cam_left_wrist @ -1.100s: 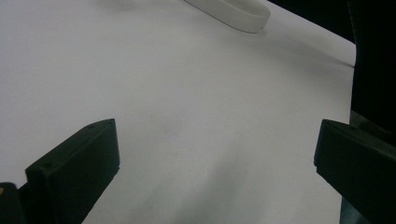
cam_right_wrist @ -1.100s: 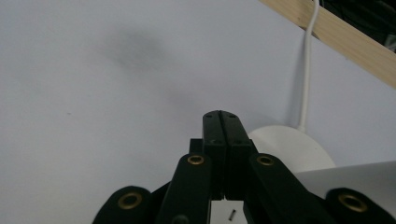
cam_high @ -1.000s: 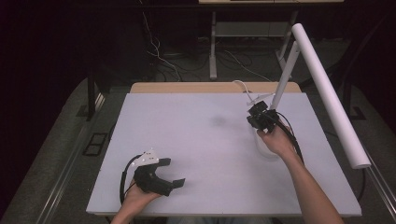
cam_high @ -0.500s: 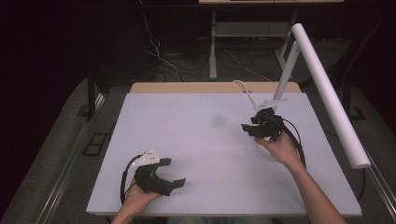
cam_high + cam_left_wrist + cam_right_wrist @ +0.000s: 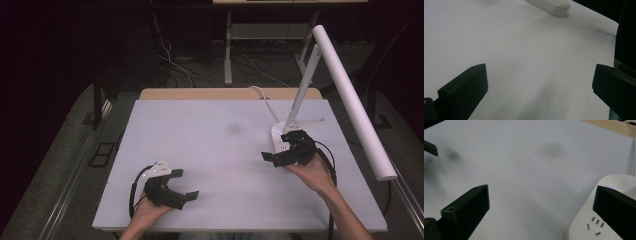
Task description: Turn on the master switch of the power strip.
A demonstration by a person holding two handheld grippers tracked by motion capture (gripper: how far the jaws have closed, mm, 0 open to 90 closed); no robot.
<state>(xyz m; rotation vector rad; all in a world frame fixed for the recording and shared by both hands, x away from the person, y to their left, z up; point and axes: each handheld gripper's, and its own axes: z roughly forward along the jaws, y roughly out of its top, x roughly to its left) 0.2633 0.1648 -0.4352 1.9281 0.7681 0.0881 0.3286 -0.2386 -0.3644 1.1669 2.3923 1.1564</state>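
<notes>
Tongs first: right tongs sit at the right side of the white surface, jaws spread wide, nothing between them. They hover at the near edge of the white lamp base; whether they touch it can't be told from the high view. Right gripper view: one jaw stands over bare surface, the other jaw covers part of the base.

Left tongs are at the near left of the surface, also released, jaws wide apart and pointing toward the right side, w/ nothing in the gap. Left gripper view has bare surface betw. the jaws and one rounded end of the base far off at the top edge.

Lamp: base is an oblong white slab lying flat, long axis running roughly from near to far. A thin white arm rises from it, leaning up and to the right. The long white tube head runs diagonally, high end at the far side, low end at the near right, past the surface edge. A white cable leaves the base toward the far edge.

Hard to make out: the base's near end is hidden behind the right tongs from above; in the right gripper view it's cut off by the frame, w/ a few small slots and a bluish dot visible. A faint grey smudge marks mid-surface.
</notes>
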